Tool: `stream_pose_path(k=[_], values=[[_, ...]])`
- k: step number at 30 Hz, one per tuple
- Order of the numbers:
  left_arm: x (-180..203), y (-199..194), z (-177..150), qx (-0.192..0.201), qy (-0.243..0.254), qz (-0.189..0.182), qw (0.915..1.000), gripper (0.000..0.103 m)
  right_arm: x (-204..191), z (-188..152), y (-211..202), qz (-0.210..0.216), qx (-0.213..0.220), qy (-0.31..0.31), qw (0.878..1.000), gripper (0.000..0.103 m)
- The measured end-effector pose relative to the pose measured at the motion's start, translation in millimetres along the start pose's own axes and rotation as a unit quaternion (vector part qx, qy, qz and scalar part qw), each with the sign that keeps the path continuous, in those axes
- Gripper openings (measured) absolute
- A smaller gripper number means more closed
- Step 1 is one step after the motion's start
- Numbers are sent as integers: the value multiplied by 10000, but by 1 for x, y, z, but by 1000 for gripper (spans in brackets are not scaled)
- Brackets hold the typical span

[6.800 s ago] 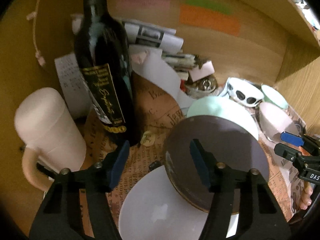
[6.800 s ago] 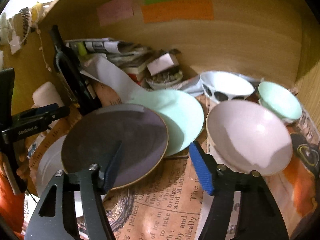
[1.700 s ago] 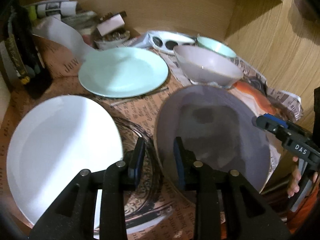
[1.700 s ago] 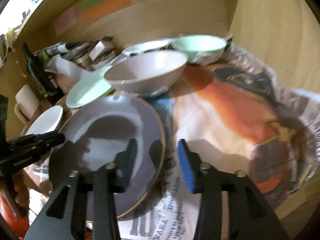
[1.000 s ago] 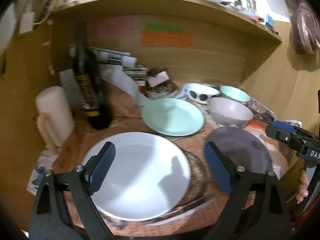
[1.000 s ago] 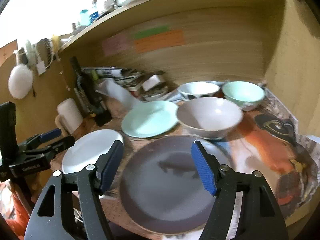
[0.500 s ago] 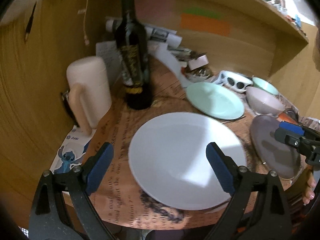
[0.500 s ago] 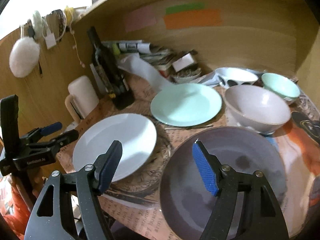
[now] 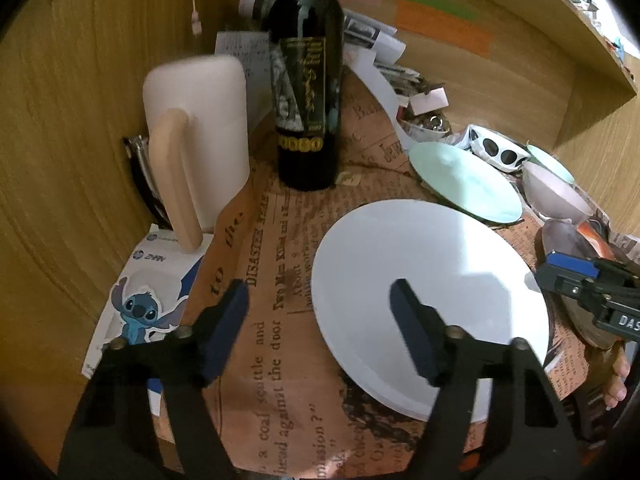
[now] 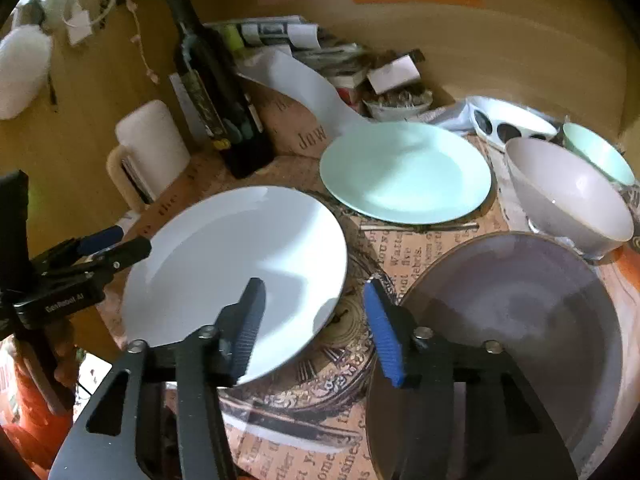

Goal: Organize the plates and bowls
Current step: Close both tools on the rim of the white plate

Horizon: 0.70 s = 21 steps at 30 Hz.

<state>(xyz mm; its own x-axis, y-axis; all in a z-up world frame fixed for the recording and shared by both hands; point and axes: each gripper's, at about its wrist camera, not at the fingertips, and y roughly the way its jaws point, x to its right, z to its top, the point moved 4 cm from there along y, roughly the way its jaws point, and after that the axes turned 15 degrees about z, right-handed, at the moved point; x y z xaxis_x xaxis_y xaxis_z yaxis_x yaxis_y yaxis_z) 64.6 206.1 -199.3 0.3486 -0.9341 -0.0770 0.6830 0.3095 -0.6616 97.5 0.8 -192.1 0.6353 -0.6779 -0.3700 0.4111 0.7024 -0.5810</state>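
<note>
A white plate (image 9: 432,288) lies on the newspaper-covered table; it also shows in the right wrist view (image 10: 240,264). My left gripper (image 9: 320,300) is open and straddles the plate's left rim. My right gripper (image 10: 312,300) is open over the plate's right rim. A dark purple plate (image 10: 520,320) lies at the right. A mint plate (image 10: 404,168) lies behind. A pale pink bowl (image 10: 568,196), a mint bowl (image 10: 600,156) and a black-spotted white bowl (image 10: 508,120) stand at the back right.
A dark wine bottle (image 9: 308,80) and a white mug (image 9: 196,136) stand at the back left. Papers and a small dish of clutter (image 10: 400,100) lie against the wooden back wall. A Stitch sticker sheet (image 9: 136,312) lies at the table's left edge.
The left gripper let go of the purple plate and swung left to the white plate's left rim. The right gripper opened, left the purple plate and moved to the white plate's right rim.
</note>
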Motion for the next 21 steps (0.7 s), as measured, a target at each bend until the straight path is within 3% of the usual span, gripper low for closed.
stream_pose_path(k=[6, 8, 21], values=[[-1, 13, -3, -279, 8, -280, 9992, 43, 6, -3, 12, -105, -184, 200, 9996, 29], [-1, 15, -4, -308, 24, -336, 9990, 40, 7, -4, 14, -128, -220, 246, 9994, 26], [5, 24, -8, -504, 32, -671, 9965, 32, 7, -7, 29, -117, -416, 385, 9983, 26]])
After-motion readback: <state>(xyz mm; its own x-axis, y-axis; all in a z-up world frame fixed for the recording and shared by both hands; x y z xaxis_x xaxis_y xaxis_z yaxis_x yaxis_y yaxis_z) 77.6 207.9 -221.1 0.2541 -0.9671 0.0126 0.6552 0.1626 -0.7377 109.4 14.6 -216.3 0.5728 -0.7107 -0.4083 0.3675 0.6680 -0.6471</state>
